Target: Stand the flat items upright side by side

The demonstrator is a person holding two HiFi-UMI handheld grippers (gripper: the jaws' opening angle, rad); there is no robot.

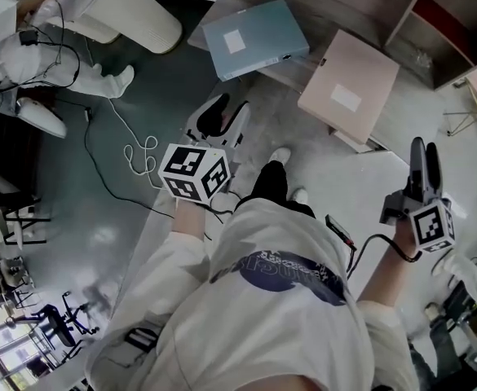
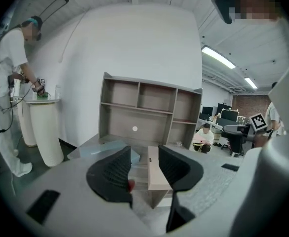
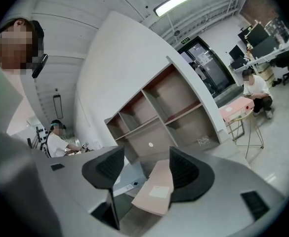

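Left hand-held gripper [image 2: 144, 150] and right hand-held gripper [image 3: 146, 152]: jaws wide, empty. Pink flat item [image 3: 156, 189] lies flat ahead of both; blue flat item [image 3: 129, 176] ahead-left. Clamp one free edge, then pivot upright.

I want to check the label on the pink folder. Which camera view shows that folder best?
The head view: the pink folder lies flat, its top and white label in full sight. The left gripper view shows the folder only edge-on; the right gripper view shows its top, partly behind one jaw.
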